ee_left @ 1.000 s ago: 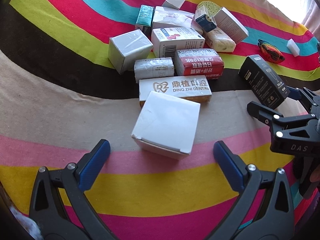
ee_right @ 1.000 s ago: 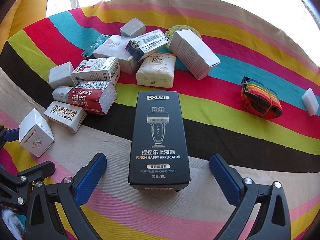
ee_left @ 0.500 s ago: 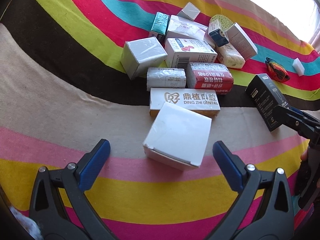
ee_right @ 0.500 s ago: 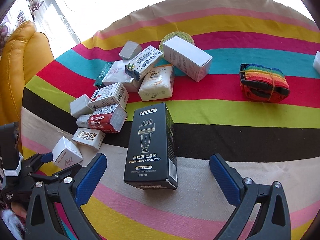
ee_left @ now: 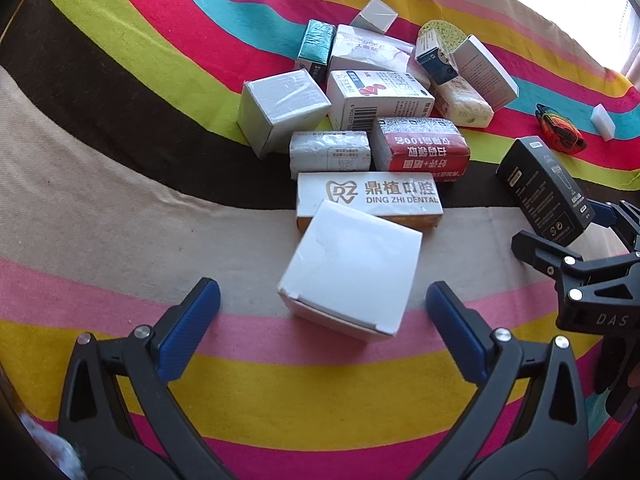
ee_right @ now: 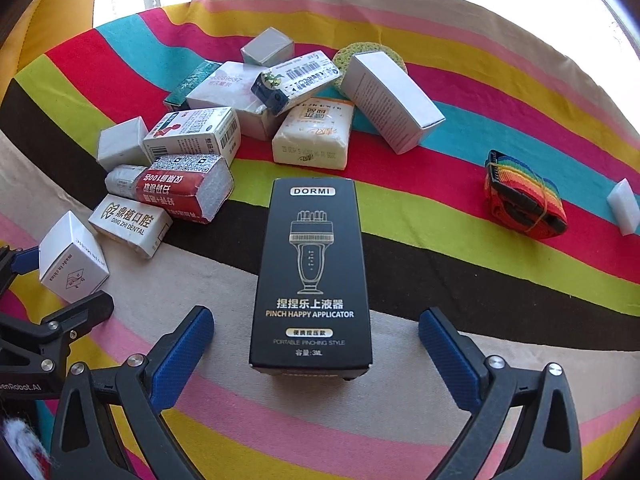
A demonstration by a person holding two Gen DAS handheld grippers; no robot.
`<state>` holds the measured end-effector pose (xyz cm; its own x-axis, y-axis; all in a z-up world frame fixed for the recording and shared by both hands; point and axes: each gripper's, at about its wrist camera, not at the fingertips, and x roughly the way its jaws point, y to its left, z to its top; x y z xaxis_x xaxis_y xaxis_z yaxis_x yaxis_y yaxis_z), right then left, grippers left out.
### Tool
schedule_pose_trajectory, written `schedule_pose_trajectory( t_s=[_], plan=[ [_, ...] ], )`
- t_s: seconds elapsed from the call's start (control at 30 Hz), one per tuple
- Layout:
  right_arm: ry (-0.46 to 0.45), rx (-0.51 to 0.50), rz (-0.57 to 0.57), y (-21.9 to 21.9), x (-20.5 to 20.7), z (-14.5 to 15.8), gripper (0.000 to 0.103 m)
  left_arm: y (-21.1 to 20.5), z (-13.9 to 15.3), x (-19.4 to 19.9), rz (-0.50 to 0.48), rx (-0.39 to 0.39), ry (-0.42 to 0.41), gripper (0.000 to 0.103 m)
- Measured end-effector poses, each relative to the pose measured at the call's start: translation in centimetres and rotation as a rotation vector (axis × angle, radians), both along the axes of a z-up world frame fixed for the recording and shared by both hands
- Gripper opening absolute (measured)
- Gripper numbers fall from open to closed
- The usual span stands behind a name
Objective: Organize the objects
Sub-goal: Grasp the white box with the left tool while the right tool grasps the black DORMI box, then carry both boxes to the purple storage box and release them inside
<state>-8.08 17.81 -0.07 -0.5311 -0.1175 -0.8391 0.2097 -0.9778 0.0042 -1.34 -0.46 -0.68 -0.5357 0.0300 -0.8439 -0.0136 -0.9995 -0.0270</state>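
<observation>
A plain white box [ee_left: 352, 268] lies on the striped cloth just ahead of my open left gripper [ee_left: 320, 316], between its blue pads, untouched; it also shows in the right wrist view [ee_right: 72, 258]. A black DORMI box [ee_right: 312, 276] lies flat ahead of my open right gripper [ee_right: 316, 340], between its pads, not gripped; it also shows in the left wrist view [ee_left: 544, 192]. Behind both lies a cluster of boxes: a DING ZHI DENTAL box [ee_left: 368, 200], a red pack [ee_left: 420, 152], a grey cube [ee_left: 280, 108].
A rainbow strap bundle [ee_right: 524, 196] and a small white block [ee_right: 624, 206] lie at the right. A long white box [ee_right: 392, 100], a tissue pack [ee_right: 312, 136] and a green sponge [ee_right: 352, 54] sit at the back. A yellow chair [ee_right: 44, 28] stands left.
Both grippers swung back and came closer to their boxes after a brief pull-away half a second ago. Both stay open. No box has moved.
</observation>
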Motion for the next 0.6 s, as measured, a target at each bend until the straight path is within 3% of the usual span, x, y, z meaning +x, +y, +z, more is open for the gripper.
schedule_pose_trajectory(
  t_s=[0.2, 0.23, 0.27, 0.3, 0.33, 0.37, 0.4, 0.5, 0.6],
  plan=[
    [-0.032, 0.005, -0.062, -0.2, -0.7, 0.1, 0.101, 0.1, 0.1, -0.3, -0.001, -0.001, 0.01, 0.103],
    [-0.026, 0.004, -0.065, -0.2, -0.5, 0.2, 0.094, 0.1, 0.1, -0.3, 0.002, -0.006, 0.01, 0.103],
    [-0.014, 0.004, -0.063, -0.3, -0.2, 0.4, 0.08, 0.2, 0.3, -0.2, 0.003, -0.004, 0.009, 0.101],
    [0.002, 0.002, -0.054, -0.4, 0.2, 0.7, 0.068, 0.3, 0.6, 0.0, 0.004, -0.004, 0.02, 0.086],
    [0.014, 0.001, -0.039, -0.5, 0.6, 0.9, 0.042, 0.4, 0.9, 0.2, 0.001, -0.004, 0.033, 0.075],
    [0.016, 0.003, -0.027, -0.6, 0.9, 1.1, 0.04, 0.6, 1.2, 0.3, -0.001, -0.002, 0.029, 0.053],
    [0.014, 0.01, -0.019, -0.7, 1.2, 1.2, 0.04, 0.7, 1.4, 0.4, 0.003, 0.001, 0.016, 0.046],
    [0.041, 0.032, 0.018, -1.2, 2.9, 1.6, 0.04, 0.4, 1.2, 1.4, 0.003, 0.038, 0.005, 0.045],
    [0.076, 0.018, 0.032, -1.4, 4.5, 2.8, 0.04, 1.9, 2.0, 3.1, -0.025, 0.016, 0.021, 0.045]
  ],
)
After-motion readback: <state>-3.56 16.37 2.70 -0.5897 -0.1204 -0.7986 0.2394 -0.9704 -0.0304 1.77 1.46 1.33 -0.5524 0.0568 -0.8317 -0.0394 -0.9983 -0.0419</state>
